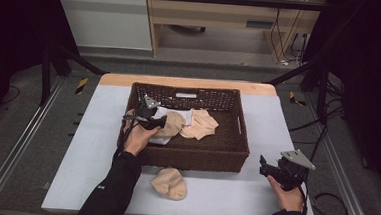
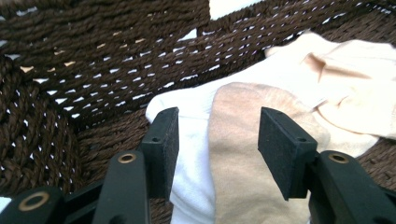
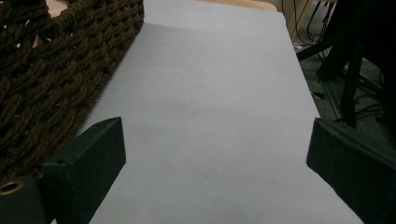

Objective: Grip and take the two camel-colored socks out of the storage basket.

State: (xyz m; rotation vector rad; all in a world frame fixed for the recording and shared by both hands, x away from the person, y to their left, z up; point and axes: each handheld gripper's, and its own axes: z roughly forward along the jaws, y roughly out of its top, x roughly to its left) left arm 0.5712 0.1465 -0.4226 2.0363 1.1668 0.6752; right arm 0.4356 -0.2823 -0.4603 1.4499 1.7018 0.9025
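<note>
A dark brown woven basket (image 1: 236, 140) stands in the middle of the table. My left gripper (image 1: 159, 121) reaches into its left side, low over a tan sock (image 1: 173, 122) that lies on a white sock (image 1: 162, 140). In the left gripper view the jaws (image 2: 219, 140) stand open, with the tan sock (image 2: 243, 154) and the white sock (image 2: 194, 140) lying between them, and the pads are not pressing. A peach sock (image 1: 200, 124) lies beside them in the basket. Another tan sock (image 1: 170, 183) lies on the table in front of the basket. My right gripper (image 1: 265, 168) hovers open at the right front.
The basket wall (image 2: 70, 93) rises close behind and to the left of the left jaws. In the right gripper view the basket's corner (image 3: 51, 70) is at the left, with pale blue table surface (image 3: 210, 93) ahead. Floor and cables lie beyond the table's right edge.
</note>
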